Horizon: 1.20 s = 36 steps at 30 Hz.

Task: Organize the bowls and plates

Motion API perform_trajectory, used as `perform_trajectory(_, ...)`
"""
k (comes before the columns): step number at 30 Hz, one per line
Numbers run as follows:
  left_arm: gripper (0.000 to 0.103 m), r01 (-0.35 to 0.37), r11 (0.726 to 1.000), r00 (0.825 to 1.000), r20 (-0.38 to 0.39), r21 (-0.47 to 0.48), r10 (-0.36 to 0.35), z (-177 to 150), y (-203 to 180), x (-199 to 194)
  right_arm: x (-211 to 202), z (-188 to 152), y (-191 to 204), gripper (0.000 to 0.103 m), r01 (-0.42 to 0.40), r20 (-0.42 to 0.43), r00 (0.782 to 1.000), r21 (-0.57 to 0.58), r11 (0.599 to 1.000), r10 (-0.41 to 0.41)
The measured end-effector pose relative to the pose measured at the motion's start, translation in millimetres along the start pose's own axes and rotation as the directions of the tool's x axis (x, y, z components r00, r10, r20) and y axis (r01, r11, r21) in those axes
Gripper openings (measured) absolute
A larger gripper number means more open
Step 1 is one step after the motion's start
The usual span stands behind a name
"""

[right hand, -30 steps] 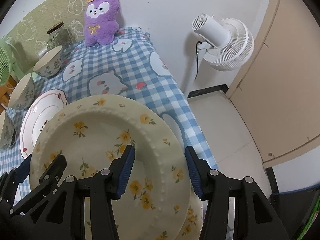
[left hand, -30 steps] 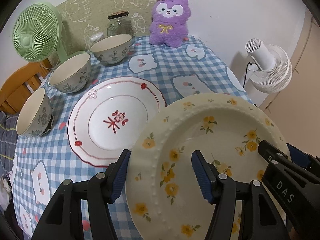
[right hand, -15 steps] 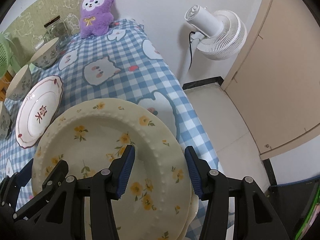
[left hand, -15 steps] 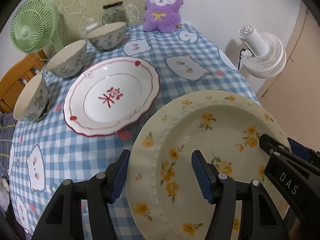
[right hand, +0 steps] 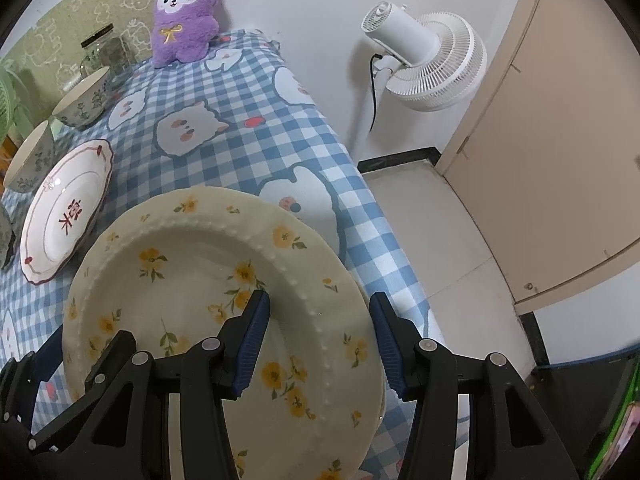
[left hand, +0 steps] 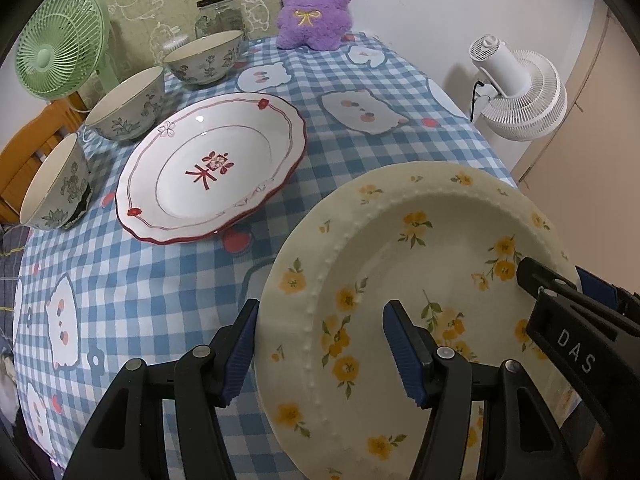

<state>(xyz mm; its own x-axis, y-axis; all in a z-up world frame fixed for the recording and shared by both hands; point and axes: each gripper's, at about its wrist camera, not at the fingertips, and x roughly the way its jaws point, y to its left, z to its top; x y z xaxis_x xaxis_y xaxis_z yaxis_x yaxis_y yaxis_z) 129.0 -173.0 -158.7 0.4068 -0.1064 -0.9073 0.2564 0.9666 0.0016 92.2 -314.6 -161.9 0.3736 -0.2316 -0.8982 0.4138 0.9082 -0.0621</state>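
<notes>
A cream plate with yellow flowers hangs tilted over the near right corner of the checked table. My left gripper is shut on its left rim, one pad outside the rim and one on the inner face. My right gripper is shut on the right rim the same way, and shows in the left wrist view as a black arm. Under the held plate peeks the edge of a second flowered plate. A white plate with a red rim lies to the left, apart from the held one.
Three patterned bowls stand along the far left. A purple plush, a glass jar and a green fan line the back. The table's right edge drops to the floor beside a white fan.
The flowered plate and both grippers have drawn back toward the near right corner and sunk a little. The plate no longer overlaps the red-rimmed plate. Both grips are unchanged.
</notes>
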Motion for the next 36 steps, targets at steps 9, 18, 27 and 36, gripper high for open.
perform_trajectory(9,0.063,-0.006,1.000,1.000,0.001,-0.003,0.006,-2.5,-3.5,0.2,1.1,-1.5,-1.6,0.055,0.000,0.001,1.000,-0.003,1.000,0.000)
perform_trajectory(18,0.063,-0.037,0.999,0.999,0.020,0.001,0.037,-4.4,-7.7,1.5,2.5,-0.8,2.1,0.059,0.006,0.016,1.000,-0.028,1.000,-0.006)
perform_trajectory(27,0.066,-0.036,0.999,0.999,0.025,-0.007,0.036,-4.6,-9.1,1.6,4.0,5.6,7.5,0.059,0.008,0.029,1.000,-0.053,0.999,-0.006)
perform_trajectory(36,0.077,-0.021,1.000,0.999,0.026,-0.017,0.021,-2.8,-6.7,-2.5,-3.7,5.7,9.6,0.071,-0.079,0.021,0.996,-0.073,0.994,0.081)
